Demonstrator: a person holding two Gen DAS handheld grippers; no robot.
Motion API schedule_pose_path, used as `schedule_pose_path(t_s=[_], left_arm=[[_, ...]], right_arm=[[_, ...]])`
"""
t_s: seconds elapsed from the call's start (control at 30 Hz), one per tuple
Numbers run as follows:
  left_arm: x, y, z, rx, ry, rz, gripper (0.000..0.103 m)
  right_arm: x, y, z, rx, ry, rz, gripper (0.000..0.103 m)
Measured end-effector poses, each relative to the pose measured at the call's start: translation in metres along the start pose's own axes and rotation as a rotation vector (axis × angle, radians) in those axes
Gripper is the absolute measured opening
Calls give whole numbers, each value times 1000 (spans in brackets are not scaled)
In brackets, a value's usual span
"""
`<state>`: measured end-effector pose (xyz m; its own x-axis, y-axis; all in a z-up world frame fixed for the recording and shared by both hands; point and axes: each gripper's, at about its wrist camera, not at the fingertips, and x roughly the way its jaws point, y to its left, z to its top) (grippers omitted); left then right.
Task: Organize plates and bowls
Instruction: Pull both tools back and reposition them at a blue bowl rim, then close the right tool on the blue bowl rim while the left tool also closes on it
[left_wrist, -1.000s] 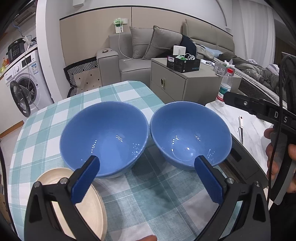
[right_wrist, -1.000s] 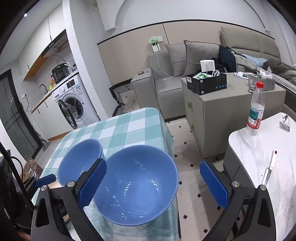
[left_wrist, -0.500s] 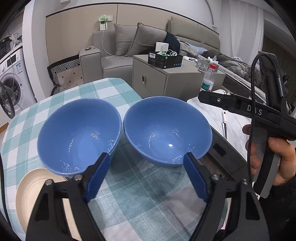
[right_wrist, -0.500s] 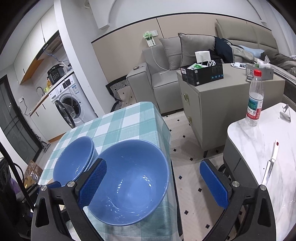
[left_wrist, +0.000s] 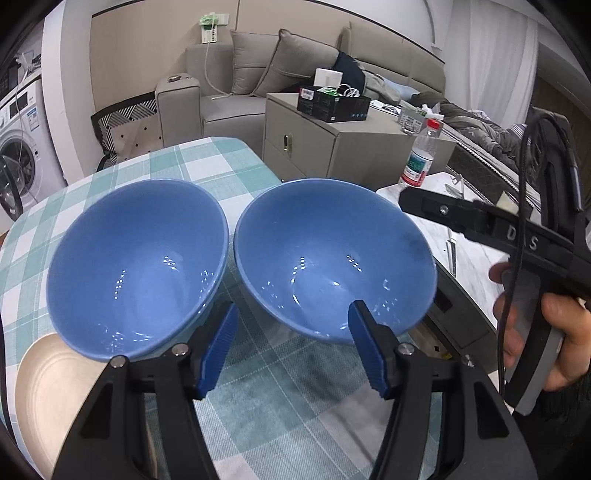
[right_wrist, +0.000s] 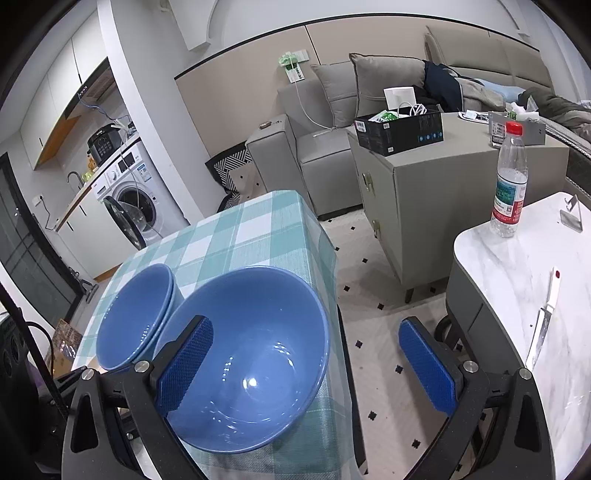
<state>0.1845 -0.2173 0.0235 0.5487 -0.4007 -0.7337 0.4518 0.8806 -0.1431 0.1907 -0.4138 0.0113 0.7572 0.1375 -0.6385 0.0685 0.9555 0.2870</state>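
Looking along the left gripper (left_wrist: 290, 341), two blue bowls sit side by side on a table with a green-and-white checked cloth (left_wrist: 207, 166), their rims almost touching. The left bowl (left_wrist: 136, 266) is really a stack (a second rim shows beneath it in the other view), and the right bowl (left_wrist: 332, 258) stands near the table's edge. The left jaws have just been closing and now stand about half open, one blue pad low beside the stack and the other over the near rim of the right bowl, so that the rim lies between them; neither pad visibly presses on it. A cream plate (left_wrist: 55, 387) lies at the lower left, partly under the stack. At the right a hand (left_wrist: 543, 332) grips the handle of the other tool. From the right gripper (right_wrist: 306, 365), the jaws stand wide: the left pad hangs over the single bowl's rim, the right pad over the floor beyond the table edge, nothing clamped. A water bottle (right_wrist: 509, 184) and a knife (right_wrist: 545, 325) rest on the marble counter (right_wrist: 517, 280).
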Motion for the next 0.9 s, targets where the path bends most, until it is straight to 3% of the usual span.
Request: schedule_pose_path(t_s=[0.4, 0.47, 0.63, 0.9], left_arm=[[19, 7, 1, -43, 25, 6, 54], [21, 7, 1, -42, 27, 7, 54], [23, 6, 2, -42, 31, 4, 53], [25, -1, 3, -18, 30, 1, 45]], right_arm=[[25, -9, -9, 17, 73, -25, 101], [27, -8, -10, 10, 78, -9, 96], [36, -4, -13, 2, 119, 13, 71], [34, 0, -15, -20, 115, 36, 58]])
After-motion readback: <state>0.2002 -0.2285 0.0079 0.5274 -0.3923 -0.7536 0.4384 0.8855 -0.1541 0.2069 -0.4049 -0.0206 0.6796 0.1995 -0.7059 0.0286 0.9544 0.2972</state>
